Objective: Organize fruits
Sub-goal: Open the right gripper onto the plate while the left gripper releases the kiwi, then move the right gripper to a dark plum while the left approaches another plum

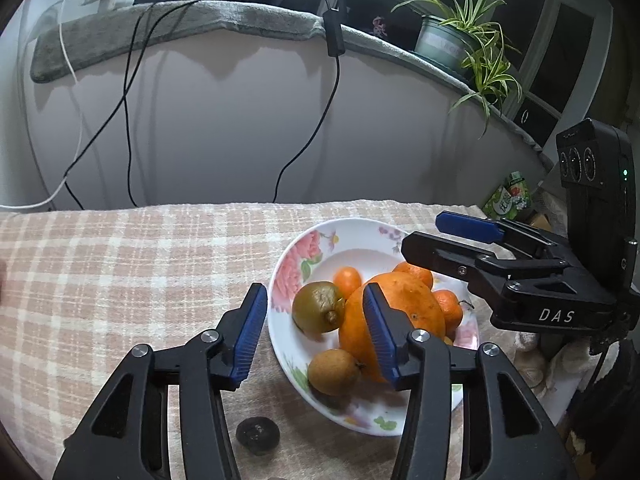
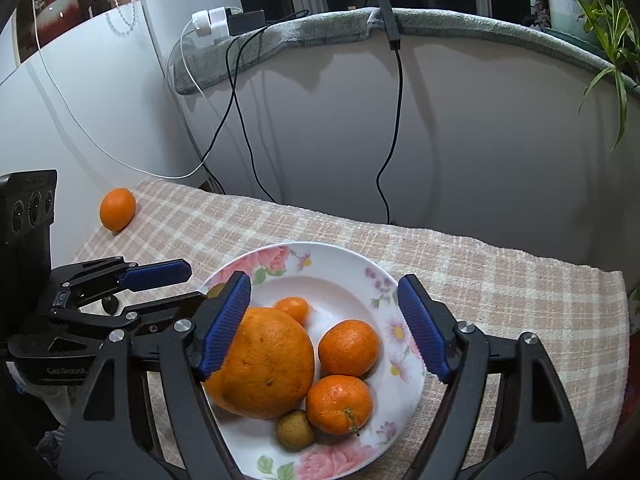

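Note:
A white flowered plate [image 1: 360, 240] [image 2: 320, 250] sits on the checked cloth and holds a large orange [image 1: 404, 304] [image 2: 268, 364], three mandarins [image 2: 348, 348] and two green-brown fruits [image 1: 318, 308]. Another orange [image 2: 117, 208] lies alone at the cloth's far left corner. My left gripper [image 1: 314, 292] hovers open over the plate's left side, with nothing pressed between its blue pads. Over the plate's middle my right gripper [image 2: 324, 282] also stands open and empty. Each gripper shows in the other's view, the right gripper [image 1: 440, 236] and the left gripper [image 2: 180, 286].
A dark round lump [image 1: 258, 436] lies on the cloth near the plate's front left. Black and white cables [image 1: 128, 112] hang down the pale wall behind the table. A potted plant [image 1: 460, 36] stands on the grey-covered ledge. The cloth's right edge [image 2: 620, 280] drops off.

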The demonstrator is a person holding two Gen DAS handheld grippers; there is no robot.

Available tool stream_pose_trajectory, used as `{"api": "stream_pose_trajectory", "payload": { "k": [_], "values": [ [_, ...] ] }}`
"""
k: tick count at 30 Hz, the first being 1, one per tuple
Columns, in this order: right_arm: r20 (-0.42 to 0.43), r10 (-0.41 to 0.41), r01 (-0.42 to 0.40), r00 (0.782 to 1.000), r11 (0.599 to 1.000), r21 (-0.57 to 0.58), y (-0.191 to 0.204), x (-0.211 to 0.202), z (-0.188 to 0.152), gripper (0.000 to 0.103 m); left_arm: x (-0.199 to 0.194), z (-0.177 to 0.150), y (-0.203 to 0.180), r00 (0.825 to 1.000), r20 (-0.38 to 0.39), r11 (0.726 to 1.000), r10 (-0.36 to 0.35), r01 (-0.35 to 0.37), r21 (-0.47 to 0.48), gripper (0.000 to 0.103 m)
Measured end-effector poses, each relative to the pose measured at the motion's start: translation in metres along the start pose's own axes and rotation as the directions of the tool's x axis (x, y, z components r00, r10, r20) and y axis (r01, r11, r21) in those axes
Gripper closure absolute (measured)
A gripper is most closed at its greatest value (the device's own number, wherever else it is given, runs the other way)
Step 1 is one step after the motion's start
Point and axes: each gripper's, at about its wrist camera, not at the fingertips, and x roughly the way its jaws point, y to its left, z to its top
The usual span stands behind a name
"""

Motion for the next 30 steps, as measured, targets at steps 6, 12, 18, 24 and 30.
{"api": "stream_pose_trajectory", "payload": {
  "k": [6, 12, 18, 24, 30],
  "values": [
    [0.011, -0.009, 0.009, 1.0, 1.0, 0.014, 0.001, -0.004, 0.0, 0.016, -0.007, -0.001, 0.005, 1.0, 0.007, 1.0, 0.021, -0.021, -0.009, 0.047],
    [0.019, -0.005, 0.005, 1.0, 1.0, 0.013, 0.007, -0.012, 0.001, 0.016, -0.019, -0.005, 0.012, 0.999, 0.018, 0.999, 0.043, -0.042, -0.02, 0.041],
    [0.034, 0.012, -0.012, 0.999, 1.0, 0.006, 0.02, -0.025, -0.001, 0.016, -0.035, -0.013, 0.021, 0.996, 0.024, 0.996, 0.083, -0.083, -0.022, 0.041],
    [0.051, 0.045, -0.046, 0.998, 0.999, 0.001, 0.04, -0.042, -0.005, 0.016, -0.055, -0.022, 0.039, 0.993, 0.034, 0.992, 0.116, -0.114, -0.057, 0.041],
    [0.059, 0.109, -0.108, 0.992, 0.994, -0.014, 0.07, -0.054, -0.018, 0.016, -0.078, -0.039, 0.06, 0.991, 0.048, 0.986, 0.128, -0.122, -0.111, 0.041]
  ]
}}
